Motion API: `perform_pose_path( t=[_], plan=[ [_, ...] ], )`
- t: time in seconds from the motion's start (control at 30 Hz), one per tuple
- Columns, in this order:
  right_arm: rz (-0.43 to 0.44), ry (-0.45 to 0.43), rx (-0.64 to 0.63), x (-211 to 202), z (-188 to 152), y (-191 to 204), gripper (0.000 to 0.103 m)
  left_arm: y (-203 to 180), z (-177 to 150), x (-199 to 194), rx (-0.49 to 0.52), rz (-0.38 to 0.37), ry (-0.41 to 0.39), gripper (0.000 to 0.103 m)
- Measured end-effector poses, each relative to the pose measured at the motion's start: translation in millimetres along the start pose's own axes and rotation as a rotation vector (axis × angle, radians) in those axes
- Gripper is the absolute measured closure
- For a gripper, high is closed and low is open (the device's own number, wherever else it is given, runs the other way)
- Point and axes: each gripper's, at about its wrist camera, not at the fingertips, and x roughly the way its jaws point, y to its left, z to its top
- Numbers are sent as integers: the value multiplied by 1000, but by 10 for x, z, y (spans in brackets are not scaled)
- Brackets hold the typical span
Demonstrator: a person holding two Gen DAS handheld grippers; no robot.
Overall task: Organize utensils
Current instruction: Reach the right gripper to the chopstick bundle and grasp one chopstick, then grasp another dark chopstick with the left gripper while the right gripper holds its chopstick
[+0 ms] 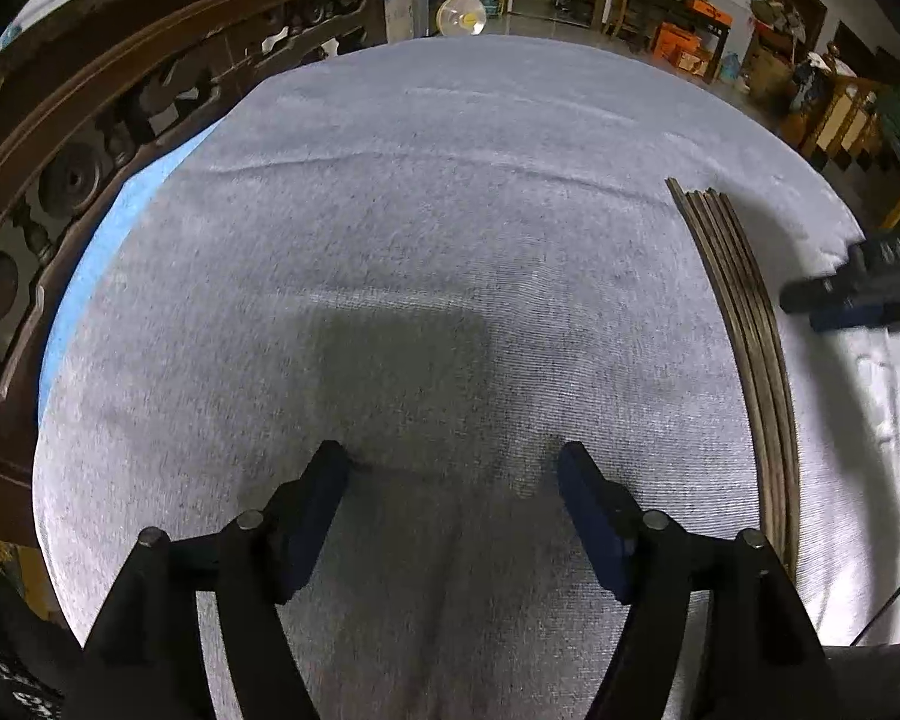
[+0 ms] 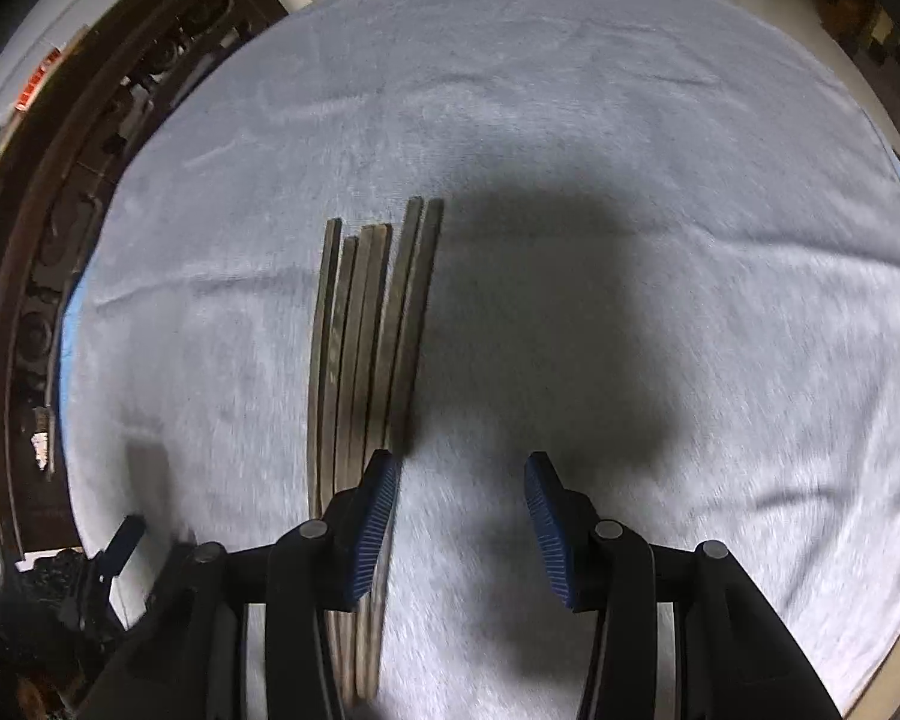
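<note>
Several dark wooden chopsticks lie side by side on a grey cloth that covers the table. My right gripper points down over the cloth, open, with only cloth between its fingers. Its left finger stands over the near part of the chopsticks. In the left wrist view the same chopsticks run along the right side, and the right gripper shows beyond them at the edge. My left gripper is open over bare cloth, well left of the chopsticks. It also shows in the right wrist view's lower left corner.
A dark carved wooden piece of furniture borders the table's left side, seen too in the right wrist view. A blue layer shows under the cloth's left edge. Beyond the far edge are a small fan and cluttered shelves.
</note>
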Motion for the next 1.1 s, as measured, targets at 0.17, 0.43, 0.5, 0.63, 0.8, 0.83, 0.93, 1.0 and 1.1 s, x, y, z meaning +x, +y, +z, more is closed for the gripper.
perform_pose_path(
  t=[0.17, 0.43, 0.5, 0.63, 0.8, 0.83, 0.93, 1.0, 1.1],
  plan=[
    [-53, 18, -27, 72, 90, 135, 54, 16, 11, 15, 8, 0, -8, 26],
    [-155, 41, -116, 121, 131, 378, 60, -7, 14, 7, 12, 0, 1, 23],
    [-170, 54, -119, 134, 125, 321, 67, -2, 19, 9, 16, -3, 8, 23],
    [-139, 48, -63, 100, 159, 183, 67, 3, 28, 10, 9, -4, 12, 23],
    [-146, 54, -111, 144, 106, 249, 72, 2, 112, 32, 1, -26, 41, 23],
    [-152, 55, -124, 152, 91, 273, 79, 12, 144, 37, -4, -37, 48, 23],
    [-189, 58, -164, 106, -77, 296, 94, -1, 314, 18, -8, -51, 62, 23],
    [-194, 56, -155, 100, -140, 218, 94, -67, 460, 3, 11, -73, 73, 23],
    [-171, 51, -133, 65, -203, 105, 94, -274, 707, -4, 58, -106, 92, 23]
  ],
)
